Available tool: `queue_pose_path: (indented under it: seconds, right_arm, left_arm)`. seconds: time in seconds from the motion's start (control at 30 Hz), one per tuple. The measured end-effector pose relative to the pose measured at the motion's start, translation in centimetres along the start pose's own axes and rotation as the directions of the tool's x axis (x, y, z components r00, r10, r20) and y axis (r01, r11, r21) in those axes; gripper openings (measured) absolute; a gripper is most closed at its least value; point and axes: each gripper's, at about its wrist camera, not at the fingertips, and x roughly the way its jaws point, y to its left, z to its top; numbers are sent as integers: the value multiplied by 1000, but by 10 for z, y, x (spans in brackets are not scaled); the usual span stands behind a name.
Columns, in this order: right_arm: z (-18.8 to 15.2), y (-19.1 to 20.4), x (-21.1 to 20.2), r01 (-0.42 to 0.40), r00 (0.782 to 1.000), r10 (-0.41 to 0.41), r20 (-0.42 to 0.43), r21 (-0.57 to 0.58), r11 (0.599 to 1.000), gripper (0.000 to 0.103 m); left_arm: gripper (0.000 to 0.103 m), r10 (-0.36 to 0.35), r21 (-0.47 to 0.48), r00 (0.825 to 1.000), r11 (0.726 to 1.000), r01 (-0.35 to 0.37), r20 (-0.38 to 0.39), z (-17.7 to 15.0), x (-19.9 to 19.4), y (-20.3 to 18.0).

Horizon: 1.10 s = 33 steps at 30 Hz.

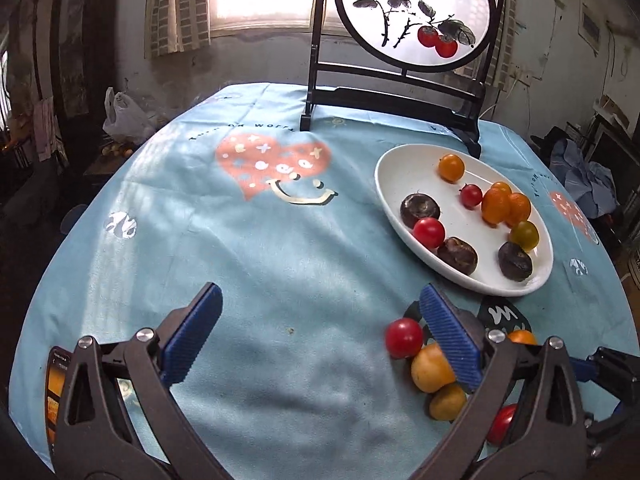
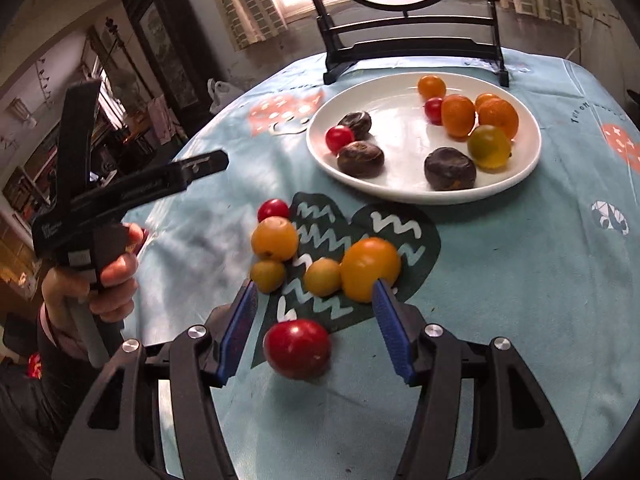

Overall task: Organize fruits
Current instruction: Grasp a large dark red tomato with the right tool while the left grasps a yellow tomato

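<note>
So, right claw [image 2: 314, 334]: jaws wide, straddling red tomato [image 2: 297, 348] on the cloth, untouched, lined up for pickup.
Left claw [image 1: 320, 336]: spread, empty, parked aside.
Plate [image 2: 400, 192]: likely destination, sorted fruit already there.

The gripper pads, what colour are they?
Blue and ribbed, on both grippers' pads; clearest in the right wrist view.

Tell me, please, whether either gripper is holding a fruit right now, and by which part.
Neither. The right gripper is open around a red tomato without touching it; the left gripper is open over bare tablecloth.
</note>
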Motion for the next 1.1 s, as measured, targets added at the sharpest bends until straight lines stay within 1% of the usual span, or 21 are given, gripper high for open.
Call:
queue_pose_path:
  seconds: [0.07,0.23,0.37,0.77,0.9,0.97,1.03,1.1]
  right_arm:
    - [-6,8,3,30,999,-31,-19,-46,998,60]
    - [-19,18,16,49,995,-58,-85,-109,993,60]
    - [-22,22,21,58,993,-72,-99,-137,989,60]
    - [-24,25,28,72,990,-91,-111,-165,984,60]
    - [-26,27,31,90,986,-114,-122,-182,979,50]
    - [-26,27,31,103,985,-127,-115,-193,976,47]
    - [-26,26,30,89,987,-112,-113,-190,978,42]
    - [-25,23,29,75,989,-95,-113,-175,982,41]
  left_arm:
    - [101,-3,-4,1000,1000,3,-3,0,-1,0]
    - [101,4,11,1000,1000,-4,-9,-1,-2,-2]
    - [101,4,16,1000,1000,-3,-15,-1,-2,-3]
    - [101,13,26,999,1000,-12,-34,-3,1,-4]
    - [101,16,27,999,1000,-15,-36,-3,1,-4]
    - [101,17,27,999,1000,-16,-39,-3,2,-4]
    - [101,19,27,999,999,-18,-40,-4,3,-4]
    - [101,20,28,999,999,-19,-42,-4,3,-4]
